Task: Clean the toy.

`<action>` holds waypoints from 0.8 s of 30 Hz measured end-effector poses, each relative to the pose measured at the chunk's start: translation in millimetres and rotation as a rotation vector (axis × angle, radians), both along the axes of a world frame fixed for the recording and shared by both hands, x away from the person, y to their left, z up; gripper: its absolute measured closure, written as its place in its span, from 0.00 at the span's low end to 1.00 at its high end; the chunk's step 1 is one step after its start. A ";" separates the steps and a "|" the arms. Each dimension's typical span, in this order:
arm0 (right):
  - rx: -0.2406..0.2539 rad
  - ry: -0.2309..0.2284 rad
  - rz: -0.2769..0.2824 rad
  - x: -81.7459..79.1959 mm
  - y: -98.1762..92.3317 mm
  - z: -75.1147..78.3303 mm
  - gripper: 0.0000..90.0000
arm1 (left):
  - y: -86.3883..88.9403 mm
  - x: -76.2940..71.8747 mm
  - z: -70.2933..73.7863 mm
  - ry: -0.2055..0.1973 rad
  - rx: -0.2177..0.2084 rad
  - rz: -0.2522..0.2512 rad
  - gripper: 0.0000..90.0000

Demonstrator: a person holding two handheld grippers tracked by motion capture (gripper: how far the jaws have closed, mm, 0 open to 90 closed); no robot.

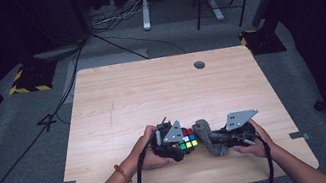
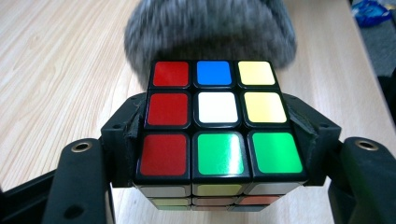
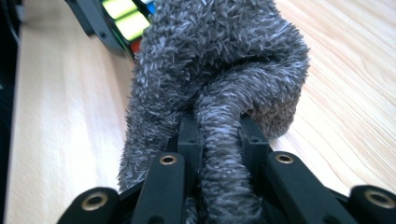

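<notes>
A puzzle cube point(image 1: 188, 138) is clamped between the jaws of the left gripper point(image 1: 180, 142), which is held in the person's left hand point(image 1: 148, 151) near the six o'clock edge of the wooden table point(image 1: 142, 100) in the high view. In the left gripper view the cube point(image 2: 217, 119) is seen squeezed by its two opposite sides, the black jaws pressed flat against them; its upward face shows a red column at nine o'clock, blue, white and green down the middle, and two yellow squares above a green one at three o'clock. A grey fluffy cloth point(image 1: 207, 137) lies at three o'clock of the cube and touches it. The cloth is pinched by the right gripper point(image 1: 217, 137), carried in the right hand point(image 1: 256, 140). In the right gripper view the jaws are seen drawn narrow on a bunched fold of the cloth point(image 3: 224, 93), which rises from between them and spreads toward twelve o'clock, where a corner of the cube point(image 3: 123, 18) shows behind it at eleven o'clock. In the left gripper view the cloth point(image 2: 210, 28) is seen, blurred, at twelve o'clock of the cube, close against its far edge. A round hole point(image 1: 199, 64) is set in the table toward one o'clock, well apart from both grippers.
</notes>
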State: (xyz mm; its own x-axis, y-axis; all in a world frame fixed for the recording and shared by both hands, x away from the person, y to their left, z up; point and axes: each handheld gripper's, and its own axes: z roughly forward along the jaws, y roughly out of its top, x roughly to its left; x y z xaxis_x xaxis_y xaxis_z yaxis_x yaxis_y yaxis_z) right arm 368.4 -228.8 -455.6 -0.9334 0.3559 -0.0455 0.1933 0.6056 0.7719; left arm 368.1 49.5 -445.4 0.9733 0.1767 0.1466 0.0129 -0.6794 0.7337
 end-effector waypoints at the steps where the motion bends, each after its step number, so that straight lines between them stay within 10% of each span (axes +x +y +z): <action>1: -0.014 -0.003 -0.010 1.3 -2.7 -1.1 0.84 | 0.8 0.5 -1.0 0.001 -0.001 0.007 0.37; 24: -0.121 0.041 -0.148 22.7 -34.3 -19.3 0.79 | 0.7 10.3 -28.4 0.105 0.023 0.021 0.37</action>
